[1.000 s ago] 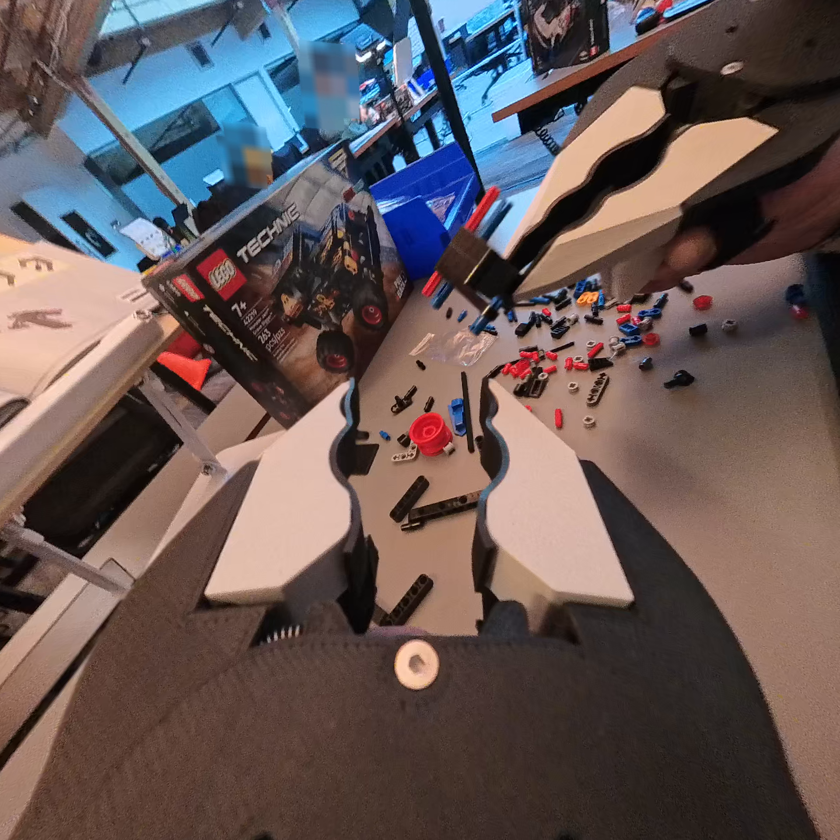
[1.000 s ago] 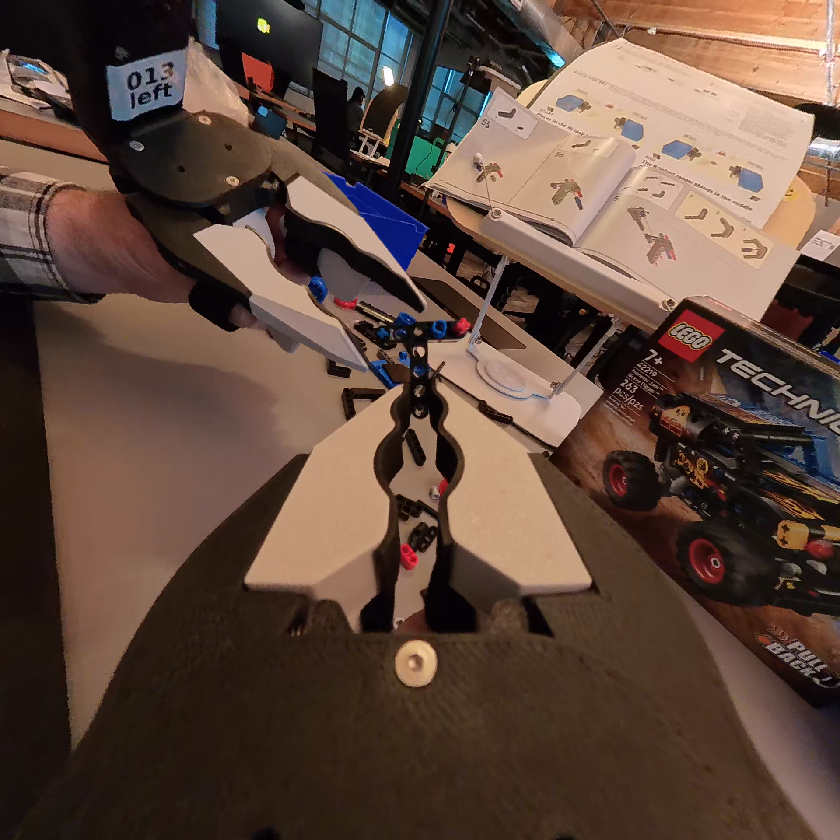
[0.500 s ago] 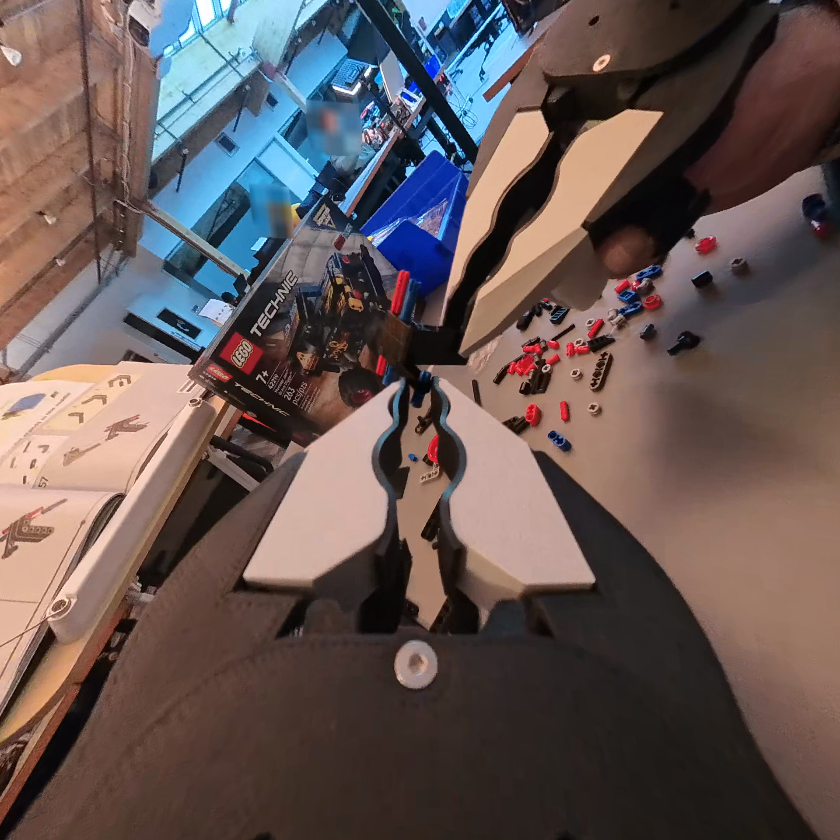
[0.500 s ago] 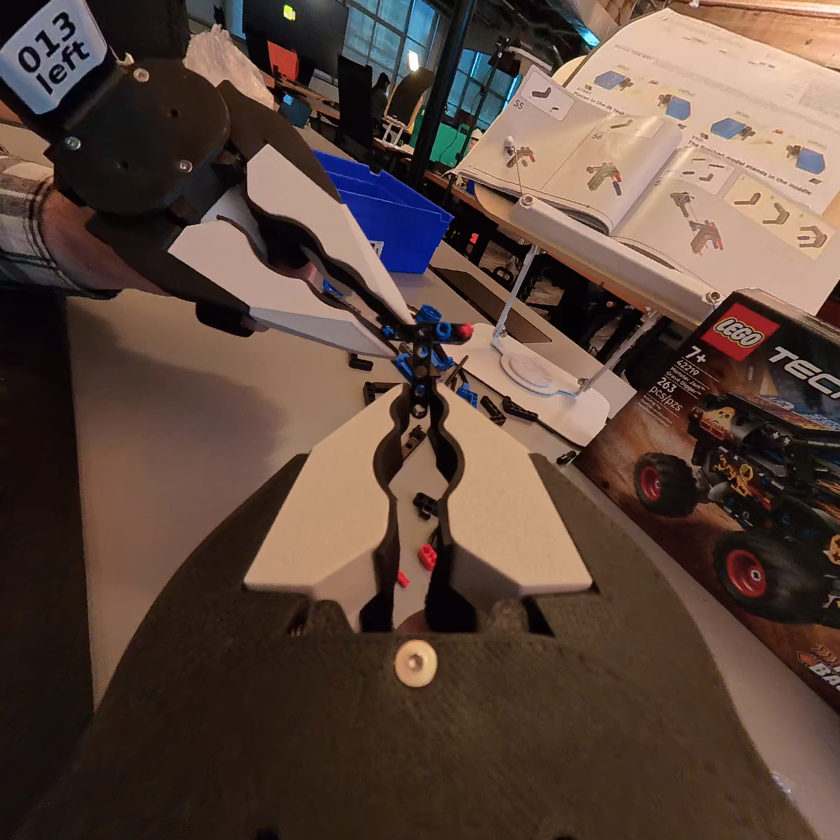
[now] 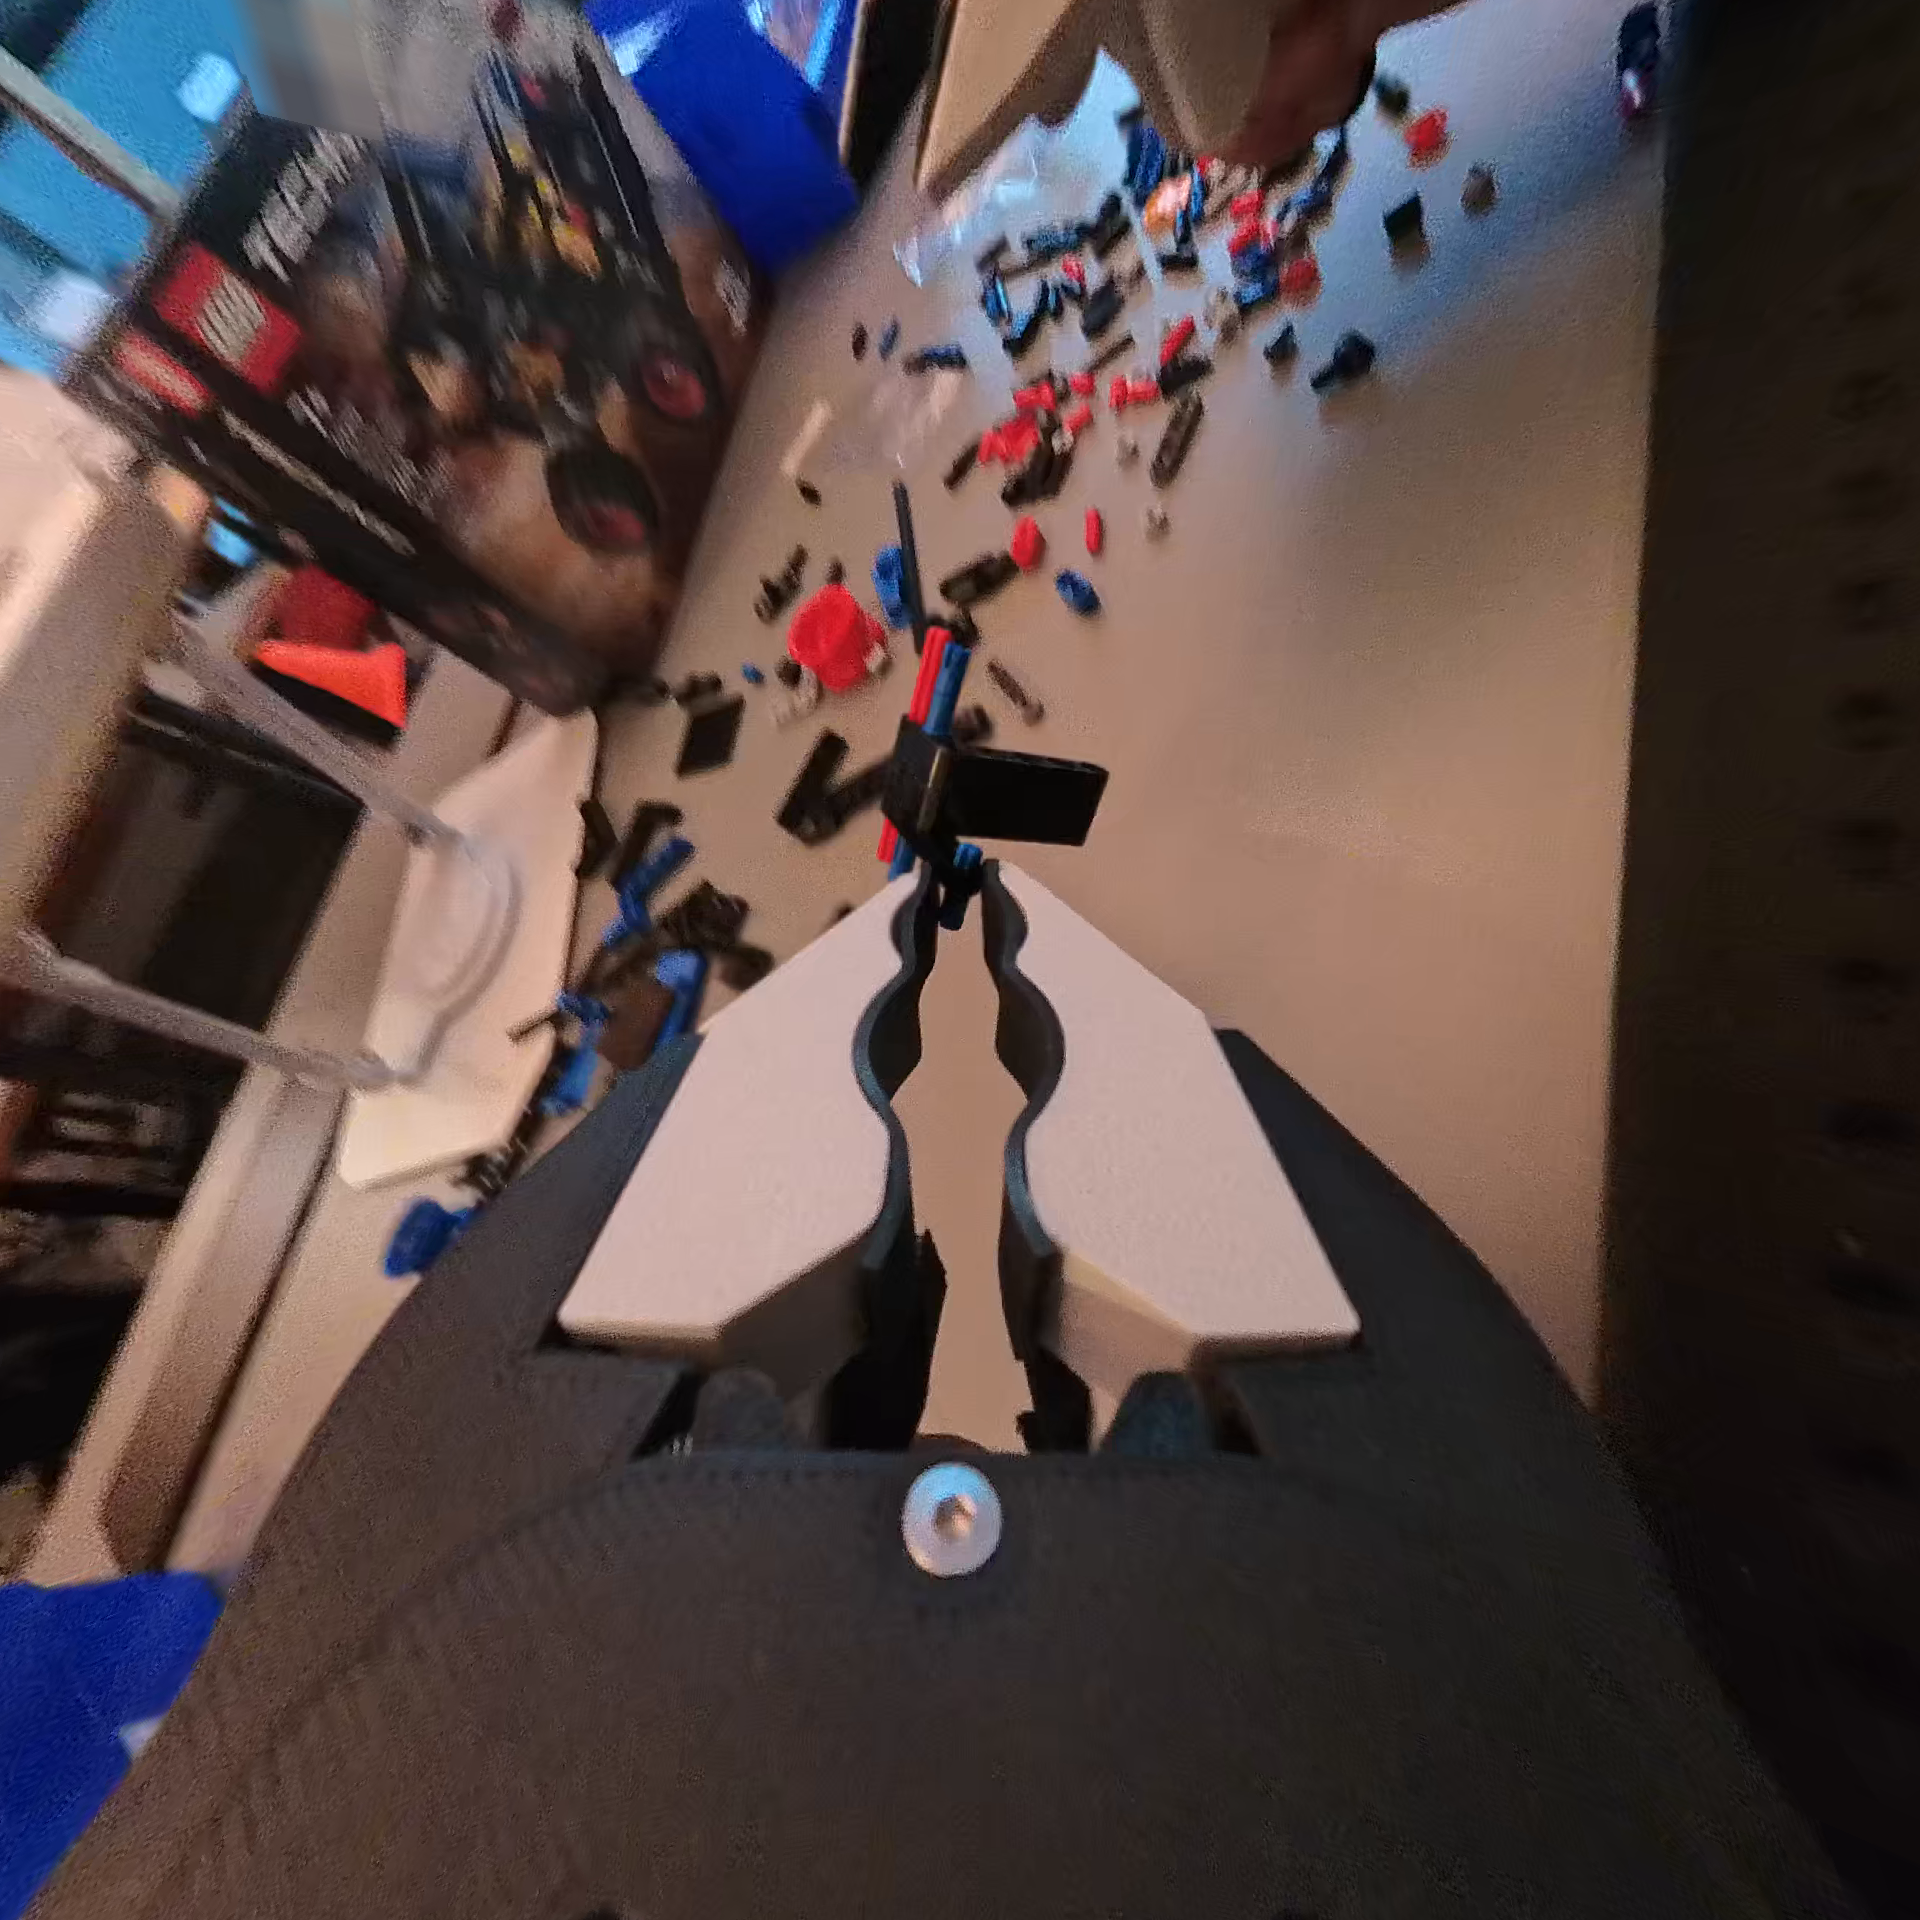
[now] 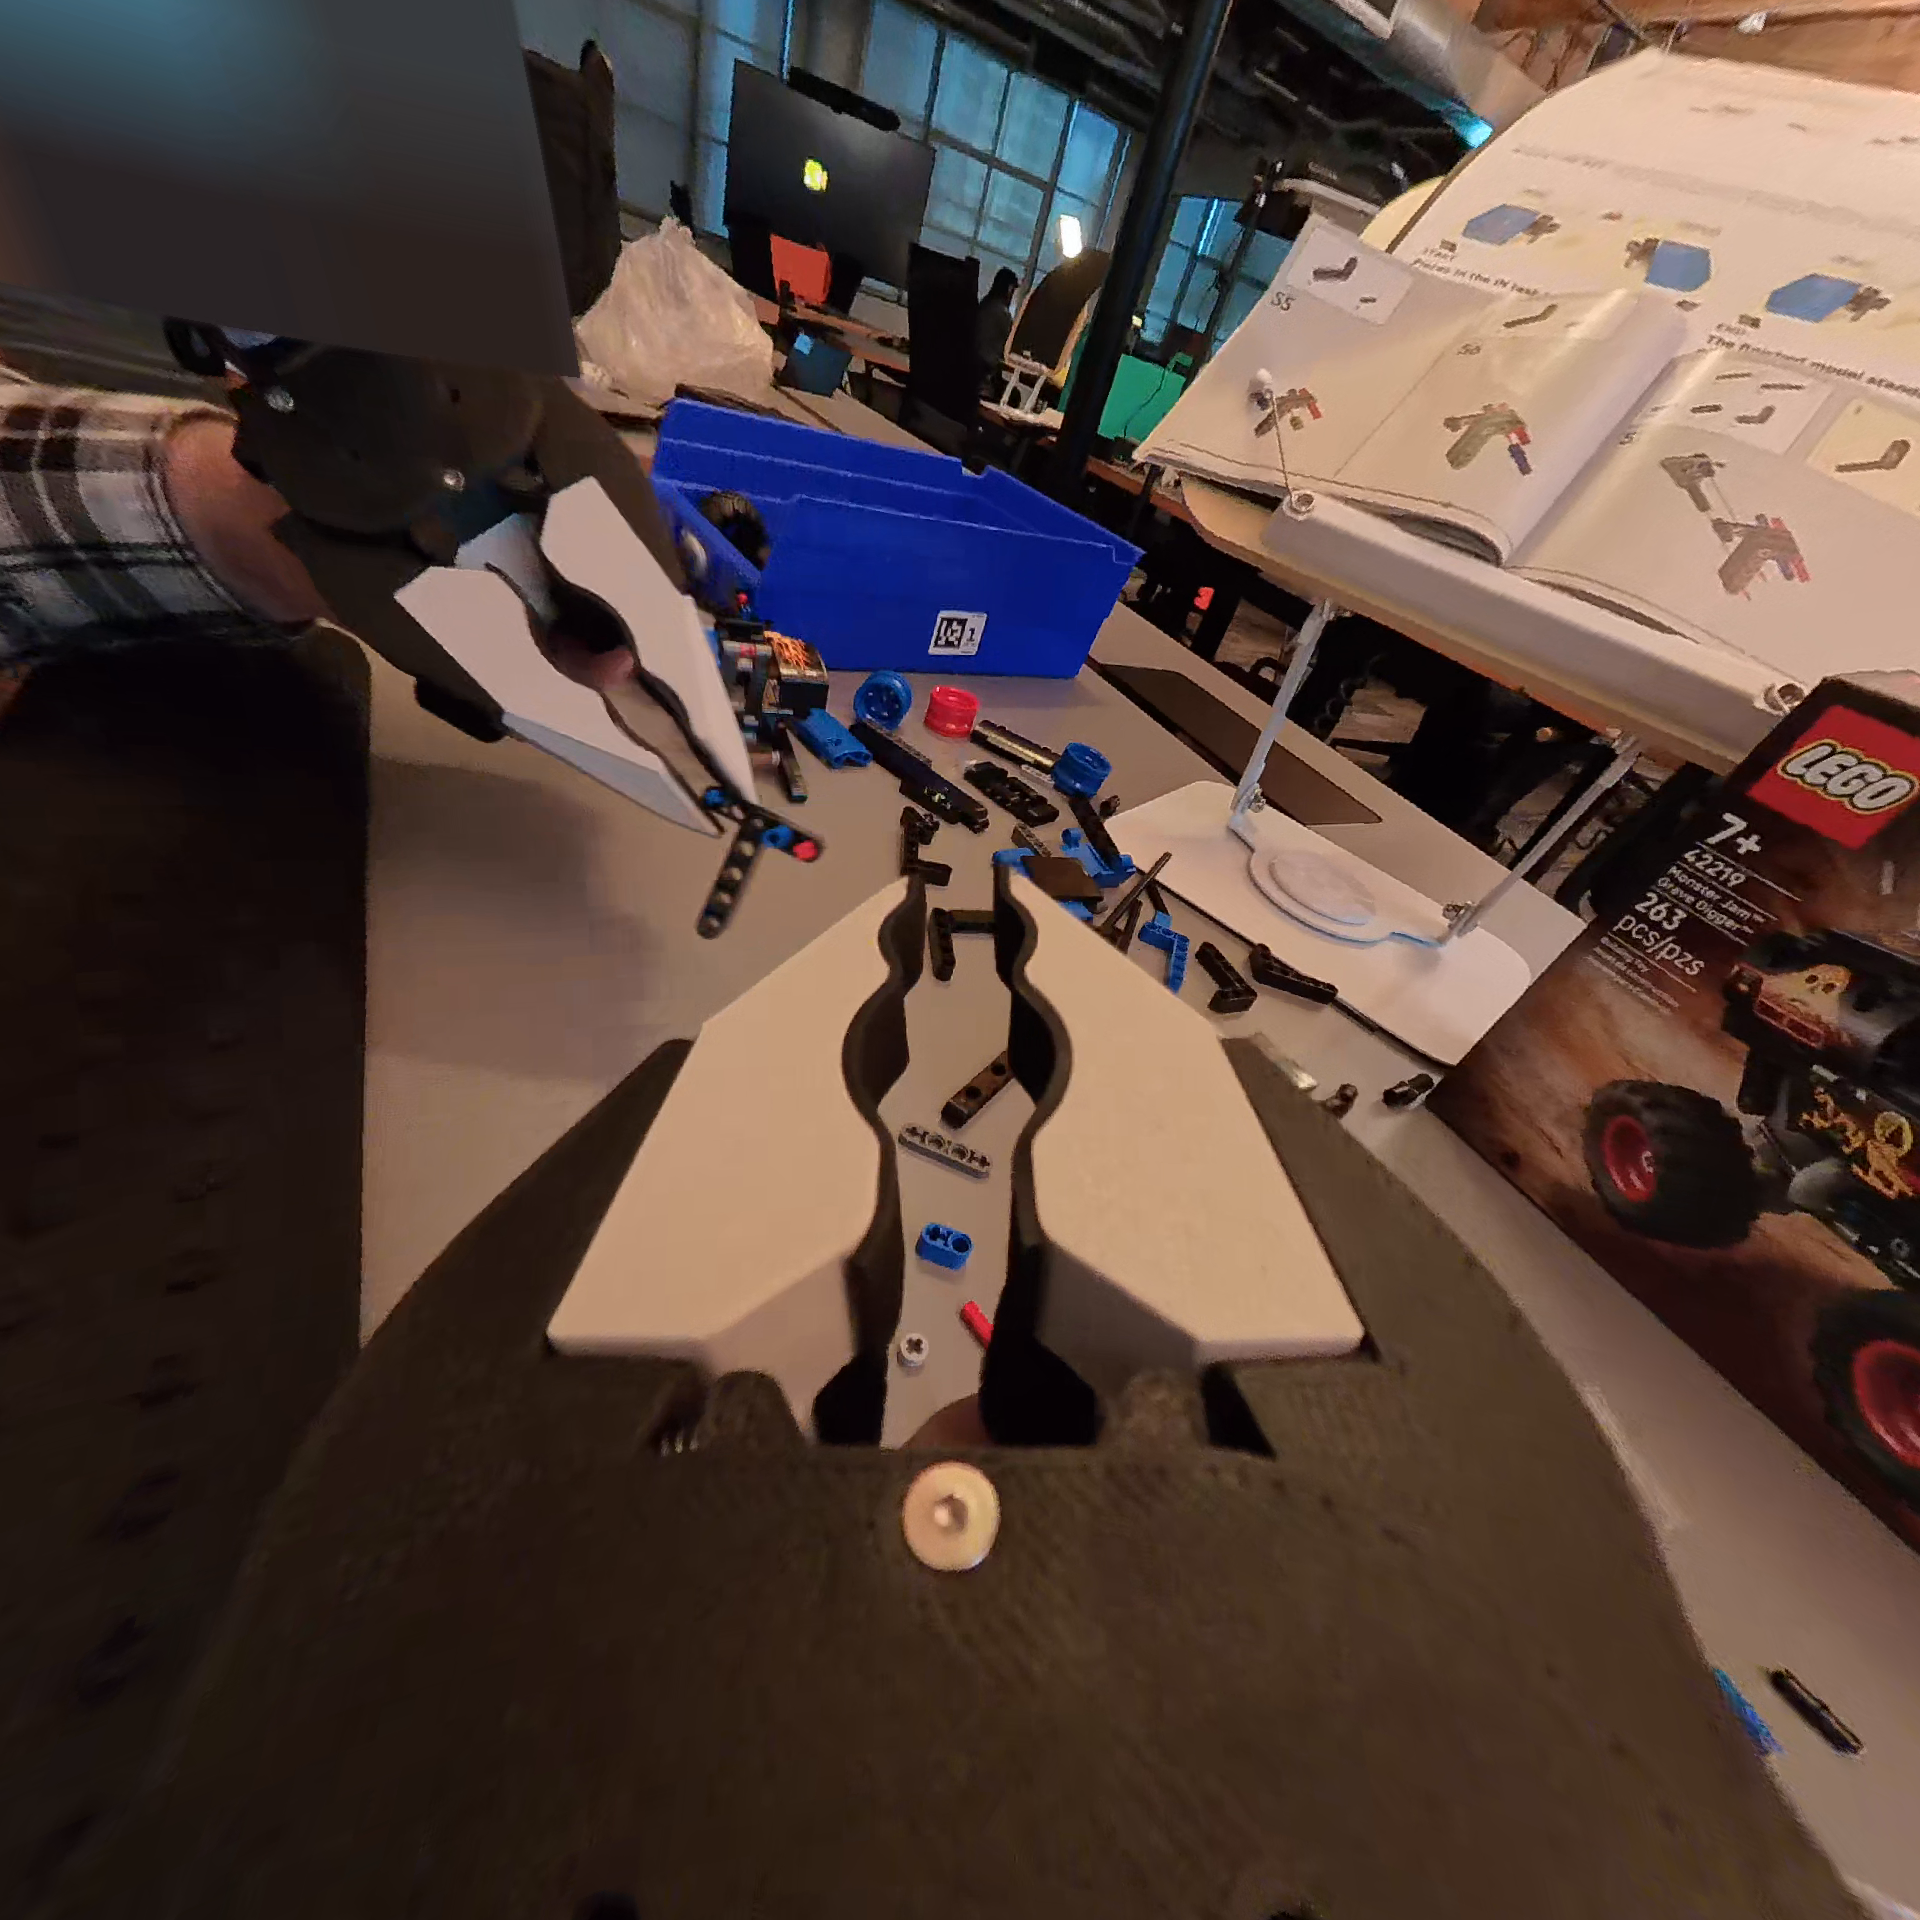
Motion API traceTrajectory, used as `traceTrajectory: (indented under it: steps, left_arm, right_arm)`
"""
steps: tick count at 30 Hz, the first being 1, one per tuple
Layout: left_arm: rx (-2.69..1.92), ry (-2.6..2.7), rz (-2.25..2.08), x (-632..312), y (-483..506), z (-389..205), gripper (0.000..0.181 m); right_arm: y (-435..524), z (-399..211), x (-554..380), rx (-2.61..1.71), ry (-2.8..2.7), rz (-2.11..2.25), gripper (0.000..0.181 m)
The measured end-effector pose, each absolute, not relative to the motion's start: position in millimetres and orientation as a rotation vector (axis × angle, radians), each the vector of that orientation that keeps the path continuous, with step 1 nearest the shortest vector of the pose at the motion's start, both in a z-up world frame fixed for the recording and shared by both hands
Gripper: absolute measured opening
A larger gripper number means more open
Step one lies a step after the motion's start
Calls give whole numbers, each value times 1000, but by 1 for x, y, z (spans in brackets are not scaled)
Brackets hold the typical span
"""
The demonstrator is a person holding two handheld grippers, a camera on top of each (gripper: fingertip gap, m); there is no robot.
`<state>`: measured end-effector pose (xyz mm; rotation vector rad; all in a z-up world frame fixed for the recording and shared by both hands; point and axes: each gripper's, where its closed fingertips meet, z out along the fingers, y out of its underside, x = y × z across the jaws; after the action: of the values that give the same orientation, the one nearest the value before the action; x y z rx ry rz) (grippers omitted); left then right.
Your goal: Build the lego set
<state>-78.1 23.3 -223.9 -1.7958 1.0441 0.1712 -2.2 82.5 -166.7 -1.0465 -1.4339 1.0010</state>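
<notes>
Now the left tongs (image 5: 948, 883) pinch a small black lego assembly with blue and red pins (image 5: 940, 774) right at their tips, holding it up off the grey table (image 5: 1351, 727). From the right wrist view those same left tongs (image 6: 727, 810) show at the left, a long black holed beam (image 6: 740, 873) of the piece hanging down from their tips above the table. The right tongs (image 6: 958, 894) are slightly parted, a narrow gap with nothing in it; through that gap lie a small blue connector (image 6: 943, 1245), a grey flat beam (image 6: 945, 1153) and a short black beam (image 6: 977, 1089) on the table. Ahead sits a scatter of loose black, blue and red lego pieces (image 6: 1023, 800), then a blue plastic bin (image 6: 904, 561) behind them. Off to the right, the printed cardboard set box (image 6: 1745, 1060) stands on the table, and an open instruction booklet (image 6: 1558, 395) rests on a white stand (image 6: 1330, 883). Left view is blurred.
</notes>
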Motion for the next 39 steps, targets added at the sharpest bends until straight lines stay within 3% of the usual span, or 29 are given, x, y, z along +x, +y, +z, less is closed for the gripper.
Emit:
traceTrajectory:
  steps: [10,13,18,32,39]
  left_arm:
    - [-2153,991,-33,-114,-17,-287,6]
    - [-2156,964,-27,-122,-17,-286,9]
    - [-2089,908,34,-128,-11,-277,36]
    - [-1860,830,114,-122,6,-237,35]
    - [-1826,762,111,-131,10,-225,33]
  right_arm:
    - [89,-191,-11,-1126,-1501,952,9]
    - [94,-190,-9,-1141,-1477,958,9]
    - [98,-185,-7,-1137,-1442,968,9]
    - [125,-165,-50,-1215,-1612,741,17]
    - [109,-188,-153,-1131,-1920,713,14]
